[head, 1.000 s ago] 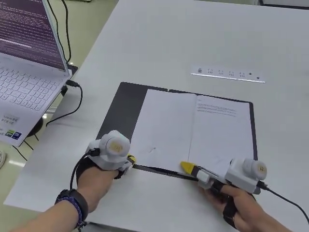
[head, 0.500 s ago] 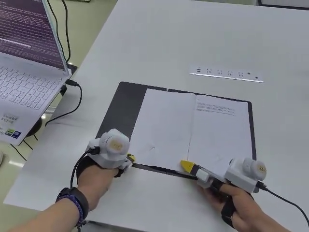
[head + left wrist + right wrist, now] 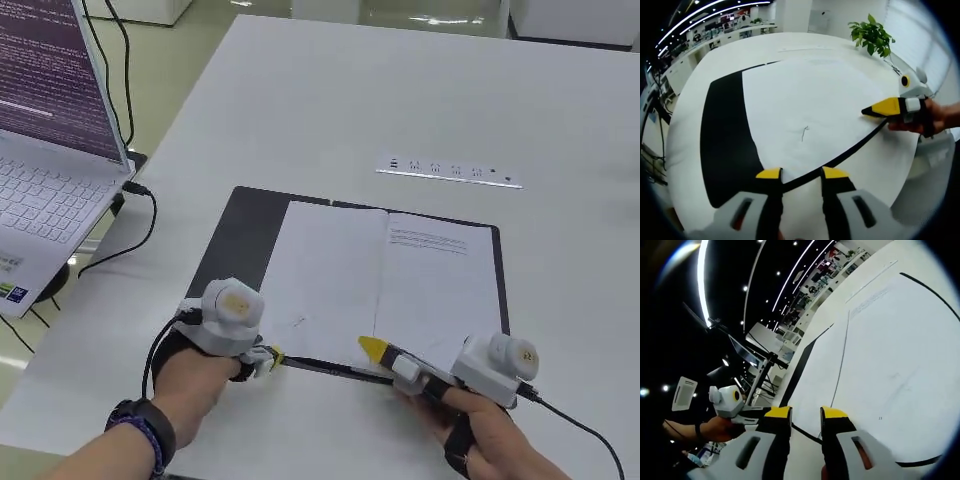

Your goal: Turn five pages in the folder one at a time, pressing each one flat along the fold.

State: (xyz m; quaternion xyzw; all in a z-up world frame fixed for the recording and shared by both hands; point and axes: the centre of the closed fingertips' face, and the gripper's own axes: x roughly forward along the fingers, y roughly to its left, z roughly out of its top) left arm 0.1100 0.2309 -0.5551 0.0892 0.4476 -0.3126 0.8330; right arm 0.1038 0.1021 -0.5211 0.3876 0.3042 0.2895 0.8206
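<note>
Folder (image 3: 240, 240), black, open flat near front edge of white desk (image 3: 400, 90), holding white sheets: blank left page (image 3: 325, 275), right page (image 3: 440, 290) with a few printed lines at top. Left gripper (image 3: 268, 356) at folder's near left edge, jaws slightly parted, gripping nothing. Right gripper (image 3: 372, 348) at bottom of fold, jaws narrowly apart, empty. Laptop (image 3: 50, 120) open at far left.
</note>
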